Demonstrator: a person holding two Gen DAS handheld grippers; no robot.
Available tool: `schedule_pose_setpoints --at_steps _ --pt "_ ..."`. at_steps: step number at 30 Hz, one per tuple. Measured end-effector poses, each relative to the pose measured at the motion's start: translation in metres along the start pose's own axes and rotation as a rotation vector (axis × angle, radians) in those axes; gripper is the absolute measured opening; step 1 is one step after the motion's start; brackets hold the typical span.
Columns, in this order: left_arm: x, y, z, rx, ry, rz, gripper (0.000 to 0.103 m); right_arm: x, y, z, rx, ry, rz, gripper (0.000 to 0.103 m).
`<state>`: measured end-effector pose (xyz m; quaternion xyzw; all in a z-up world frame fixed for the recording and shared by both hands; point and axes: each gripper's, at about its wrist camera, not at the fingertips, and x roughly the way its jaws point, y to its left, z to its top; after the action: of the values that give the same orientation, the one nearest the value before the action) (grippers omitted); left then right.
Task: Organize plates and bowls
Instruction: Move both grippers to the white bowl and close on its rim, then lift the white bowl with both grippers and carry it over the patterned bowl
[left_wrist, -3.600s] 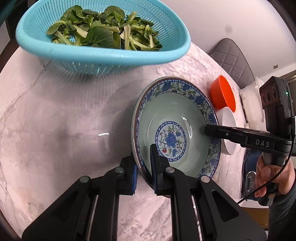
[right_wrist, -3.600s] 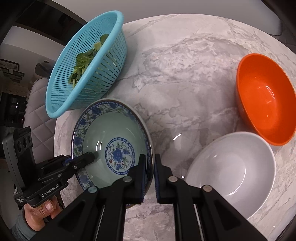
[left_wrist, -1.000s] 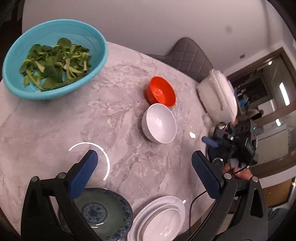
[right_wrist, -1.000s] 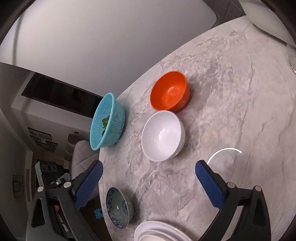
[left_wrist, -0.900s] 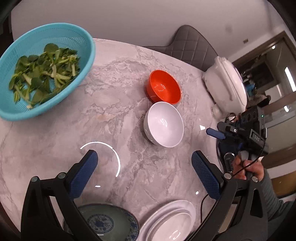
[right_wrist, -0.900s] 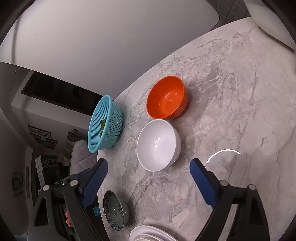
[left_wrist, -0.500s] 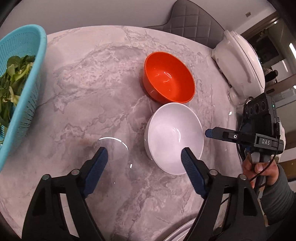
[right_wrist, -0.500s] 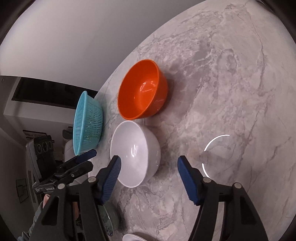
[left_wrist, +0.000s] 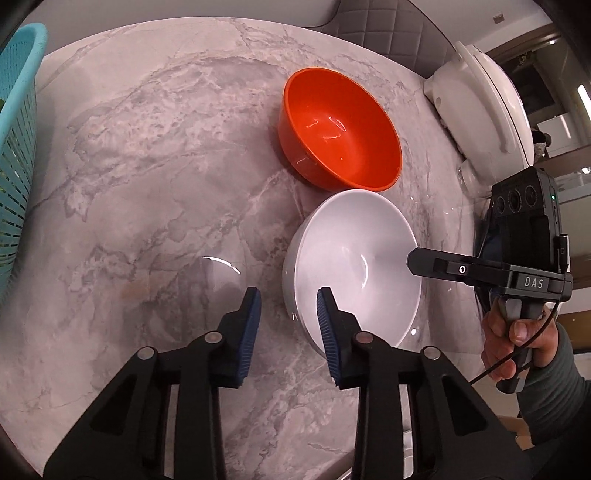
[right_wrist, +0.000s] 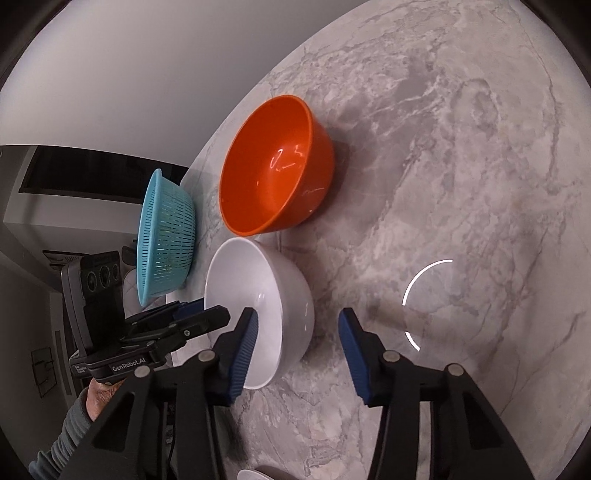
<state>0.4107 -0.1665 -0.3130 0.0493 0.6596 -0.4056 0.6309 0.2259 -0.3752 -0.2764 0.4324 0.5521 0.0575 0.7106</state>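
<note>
While both claws have just been closing astride opposite rims of the white bowl (left_wrist: 352, 258), beside the orange bowl (left_wrist: 340, 129) on the marble table (left_wrist: 147, 166), neither left gripper (left_wrist: 288, 306) nor right gripper (right_wrist: 297, 325) presses yet; I judge it glazed, slippery, breakable; pinch the rim wall.

The left gripper (left_wrist: 286, 325) has black angular arms with round silver screws at the joints and ribbed blue pads (left_wrist: 327, 325) on its fingers; the right gripper (right_wrist: 297, 341) is built the same. Seen across the table, one black handle is marked "DAS" in pale letters, with a thin black cable trailing below it; the other reads "GenRobot.AI". The person wears grey-green sleeves (left_wrist: 550, 398).
</note>
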Motion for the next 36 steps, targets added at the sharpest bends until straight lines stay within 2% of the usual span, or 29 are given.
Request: schedule_pose_setpoints --at_steps 3,14,16,22,28,36 --pt "0.002 -0.001 0.0 0.009 0.011 0.004 0.025 0.002 0.0 0.001 -0.002 0.007 -0.007 0.049" --pt "0.009 -0.008 0.0 0.016 0.028 -0.012 0.022 0.014 0.002 0.002 -0.004 0.035 -0.017 0.04" --pt "0.01 -0.01 0.0 0.017 0.032 -0.009 0.017 0.016 0.003 0.002 -0.006 0.039 -0.016 0.034" --pt "0.011 -0.012 0.004 0.011 0.033 -0.004 0.015 0.019 0.005 0.002 -0.016 0.049 -0.016 0.021" --pt "0.013 -0.017 0.005 0.006 0.037 0.021 0.014 0.021 0.011 0.002 -0.02 0.044 -0.036 0.02" --pt "0.009 -0.016 0.001 -0.017 0.048 0.01 0.014 0.02 0.013 0.002 -0.009 0.041 -0.049 0.02"
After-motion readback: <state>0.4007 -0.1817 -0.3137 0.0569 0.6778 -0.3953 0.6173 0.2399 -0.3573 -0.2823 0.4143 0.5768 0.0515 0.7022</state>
